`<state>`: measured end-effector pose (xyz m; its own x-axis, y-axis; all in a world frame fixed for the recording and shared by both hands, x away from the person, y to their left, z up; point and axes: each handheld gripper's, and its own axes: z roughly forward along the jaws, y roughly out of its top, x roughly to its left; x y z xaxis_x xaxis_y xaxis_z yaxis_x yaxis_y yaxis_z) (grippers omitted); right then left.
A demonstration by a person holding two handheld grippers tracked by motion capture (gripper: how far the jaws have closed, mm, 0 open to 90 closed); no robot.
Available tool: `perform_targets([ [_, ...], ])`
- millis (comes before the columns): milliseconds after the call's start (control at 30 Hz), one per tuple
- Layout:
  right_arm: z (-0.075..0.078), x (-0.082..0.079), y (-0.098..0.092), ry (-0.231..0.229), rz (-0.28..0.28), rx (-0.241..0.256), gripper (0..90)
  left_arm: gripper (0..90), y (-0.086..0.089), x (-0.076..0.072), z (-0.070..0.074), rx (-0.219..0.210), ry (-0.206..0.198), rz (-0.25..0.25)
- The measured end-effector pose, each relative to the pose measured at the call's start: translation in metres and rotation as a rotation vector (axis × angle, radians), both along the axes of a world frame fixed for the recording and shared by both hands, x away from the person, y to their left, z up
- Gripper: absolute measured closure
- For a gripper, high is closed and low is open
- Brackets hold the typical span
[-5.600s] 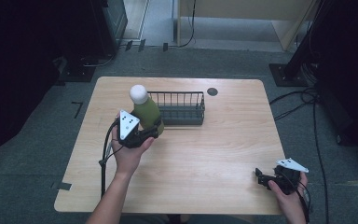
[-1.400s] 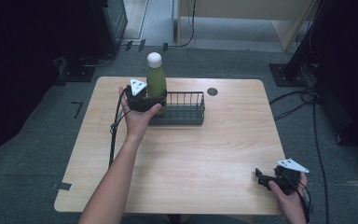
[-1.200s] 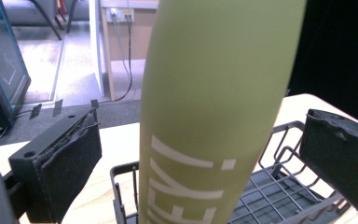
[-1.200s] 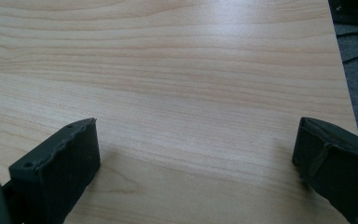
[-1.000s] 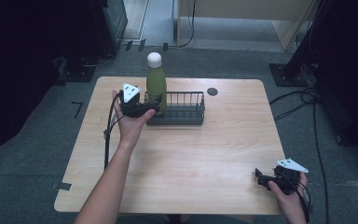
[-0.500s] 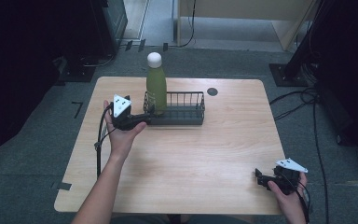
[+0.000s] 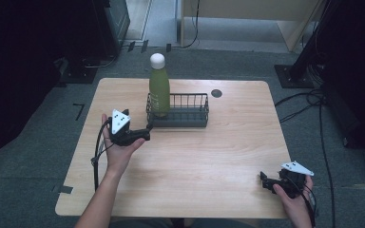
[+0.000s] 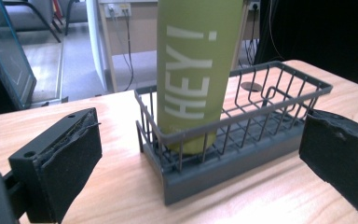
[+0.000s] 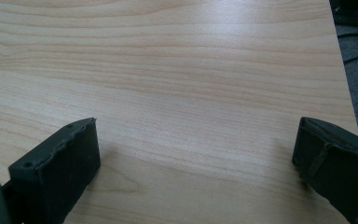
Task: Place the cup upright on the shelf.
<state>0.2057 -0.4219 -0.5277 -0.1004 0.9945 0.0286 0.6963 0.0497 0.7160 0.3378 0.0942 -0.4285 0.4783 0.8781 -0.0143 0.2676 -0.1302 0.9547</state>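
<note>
A green bottle [image 7: 159,90] with a white cap stands upright in the left end of a dark wire basket [image 7: 188,113] at the back of the wooden table [image 7: 195,156]. In the left gripper view the bottle [image 8: 196,70], lettered "HEY!", rises from the basket [image 8: 261,119] just ahead of the jaws. My left gripper [image 7: 145,134] is open and empty, a short way in front and left of the basket. My right gripper [image 7: 265,181] rests open near the table's front right corner, nothing between its jaws.
A small dark round mark [image 7: 216,93] lies on the table behind the basket's right end. Cables [image 7: 309,102] trail over the floor to the right. Dark equipment stands beyond the table's far left.
The left gripper carried the bottle up into the basket, let go of it and drew back toward the person. The bottle now stands alone. The right gripper has stayed put.
</note>
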Motion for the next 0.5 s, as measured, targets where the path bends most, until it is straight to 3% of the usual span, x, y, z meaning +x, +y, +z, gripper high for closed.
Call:
perform_targets([
  [500,0.000,0.000,0.000,0.002,-0.001,-0.001,0.3,0.0,0.022,-0.026,-0.028,0.048,0.063,0.008],
])
